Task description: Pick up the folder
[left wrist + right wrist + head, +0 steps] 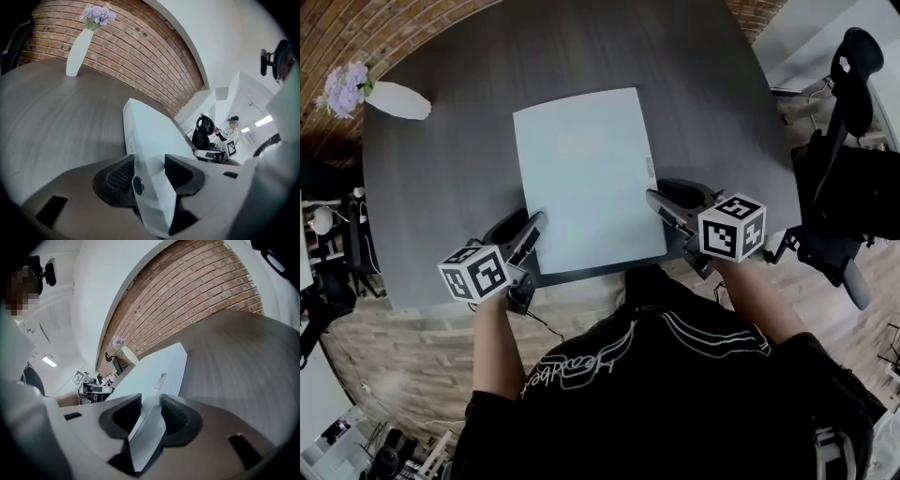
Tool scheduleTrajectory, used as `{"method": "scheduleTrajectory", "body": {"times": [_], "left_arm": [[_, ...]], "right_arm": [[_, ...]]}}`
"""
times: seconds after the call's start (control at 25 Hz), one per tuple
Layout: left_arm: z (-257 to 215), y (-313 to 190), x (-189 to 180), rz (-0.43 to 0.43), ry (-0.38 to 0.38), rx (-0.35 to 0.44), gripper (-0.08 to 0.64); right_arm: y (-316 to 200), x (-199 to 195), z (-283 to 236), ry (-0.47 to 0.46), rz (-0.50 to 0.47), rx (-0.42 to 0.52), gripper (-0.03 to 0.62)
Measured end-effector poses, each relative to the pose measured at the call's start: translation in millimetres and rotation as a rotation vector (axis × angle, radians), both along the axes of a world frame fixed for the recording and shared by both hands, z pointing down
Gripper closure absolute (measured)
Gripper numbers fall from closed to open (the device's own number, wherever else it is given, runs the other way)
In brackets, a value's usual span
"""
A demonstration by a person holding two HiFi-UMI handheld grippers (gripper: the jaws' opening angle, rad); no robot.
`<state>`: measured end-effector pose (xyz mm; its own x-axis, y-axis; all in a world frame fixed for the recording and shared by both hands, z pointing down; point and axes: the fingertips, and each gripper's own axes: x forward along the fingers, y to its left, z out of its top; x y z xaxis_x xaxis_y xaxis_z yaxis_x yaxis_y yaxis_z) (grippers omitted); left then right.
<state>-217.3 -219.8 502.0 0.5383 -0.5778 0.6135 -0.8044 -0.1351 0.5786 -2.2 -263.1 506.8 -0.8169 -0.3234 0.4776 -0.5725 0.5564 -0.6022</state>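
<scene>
The folder [586, 173] lies flat on the table [441, 187] at centre frame in the head view, its long axis running from the near edge toward the top. The left gripper [532, 230] straddles its lower-left edge with jaws apart, apparently not pinching. The right gripper [661, 204] is clamped on its lower-right edge. Both are equally near, so the lift likely waits on the left grip.
</scene>
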Motion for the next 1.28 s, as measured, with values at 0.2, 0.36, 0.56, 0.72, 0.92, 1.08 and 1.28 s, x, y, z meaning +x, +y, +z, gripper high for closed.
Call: {"method": "scheduleTrajectory", "body": {"times": [0.2, 0.36, 0.56, 0.72, 0.92, 1.08, 1.28], "left_arm": [[1.5, -1.4, 1.1, 0.018, 0.024, -0.009, 0.367], [2.5, -0.8, 2.0, 0.028, 0.011, -0.007, 0.368], [2.0, -1.1, 0.1, 0.014, 0.025, 0.003, 0.370], [2.8, 0.9, 0.7, -0.005, 0.036, 0.011, 0.371], [2.7, 4.9, 2.5, -0.005, 0.043, 0.011, 0.371], [2.7, 11.1, 3.9, -0.008, 0.056, 0.011, 0.371], [3.9, 39.6, 8.9, -0.014, 0.083, 0.021, 0.371]], "right_arm": [[-0.6, -0.7, -0.5, 0.016, -0.007, -0.003, 0.482], [0.2, 0.1, 0.0, 0.021, -0.001, 0.001, 0.483], [-0.4, -1.4, -0.2, 0.031, 0.007, 0.009, 0.483], [1.6, 0.1, 0.2, 0.025, 0.012, 0.009, 0.486], [5.4, 1.9, -0.3, 0.032, 0.024, 0.016, 0.488], [10.3, 3.5, -0.6, 0.035, 0.034, 0.020, 0.489], [37.3, 9.4, 0.3, 0.031, 0.049, 0.026, 0.491]]}}
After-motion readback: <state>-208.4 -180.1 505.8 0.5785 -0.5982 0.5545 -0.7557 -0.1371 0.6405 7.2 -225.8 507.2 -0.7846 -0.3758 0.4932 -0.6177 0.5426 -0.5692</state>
